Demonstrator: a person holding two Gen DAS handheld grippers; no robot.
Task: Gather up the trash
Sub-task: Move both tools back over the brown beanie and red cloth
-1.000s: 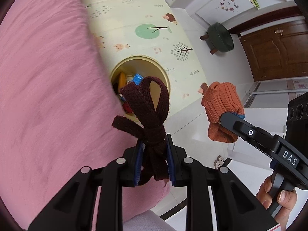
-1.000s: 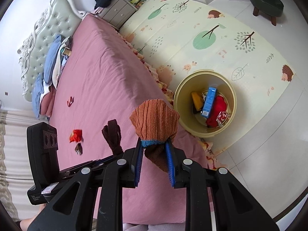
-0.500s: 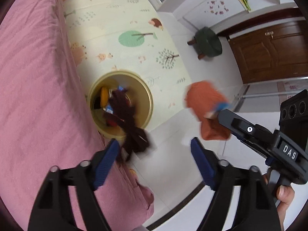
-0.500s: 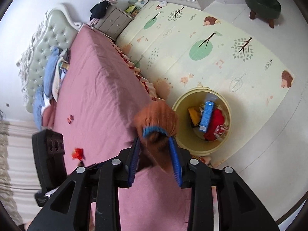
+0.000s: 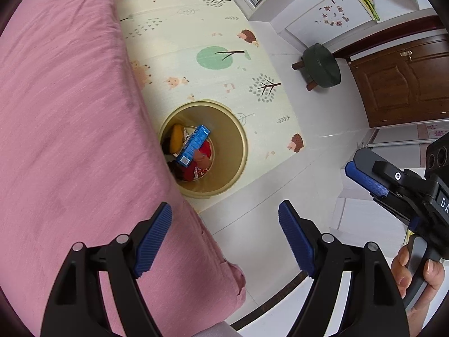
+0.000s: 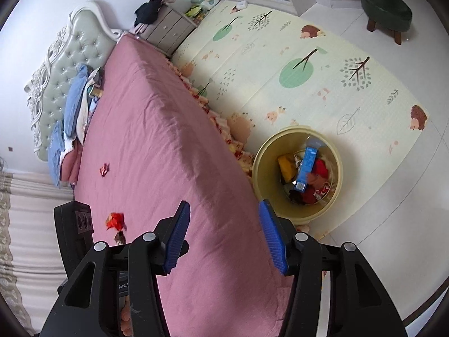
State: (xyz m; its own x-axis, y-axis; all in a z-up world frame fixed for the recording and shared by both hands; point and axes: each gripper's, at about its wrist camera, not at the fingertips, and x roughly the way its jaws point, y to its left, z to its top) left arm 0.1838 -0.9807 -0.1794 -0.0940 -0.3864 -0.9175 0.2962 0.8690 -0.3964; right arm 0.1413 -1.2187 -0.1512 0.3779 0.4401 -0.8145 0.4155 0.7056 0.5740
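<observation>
A yellow bin [image 5: 238, 140] stands on the floor mat beside the bed and holds a blue box [image 5: 193, 146], a yellow piece, red wrappers and dark and orange cloth. My left gripper [image 5: 226, 210] hangs open and empty above the bed's edge, just short of the bin. My right gripper [image 6: 224, 206] is opening, with nothing between its blue pads; the bin [image 6: 266, 154] lies to its right. In the left wrist view it [image 5: 356, 165] shows at the right edge, held by a hand [image 5: 415, 275]. A red wrapper [image 6: 115, 221] and a red scrap [image 6: 104, 170] lie on the bed.
The pink bed [image 6: 157, 129] fills the left, with pillows at a padded headboard [image 6: 70, 56]. A patterned play mat [image 6: 308, 64] covers the floor. A green stool [image 5: 321, 66] stands near a wooden door [image 5: 407, 84]. A grey nightstand [image 6: 168, 26] is at the back.
The left gripper opened and the dark brown strap fell toward the bin. The right gripper's jaws spread and the orange knit piece left them. Both jaws are now empty.
</observation>
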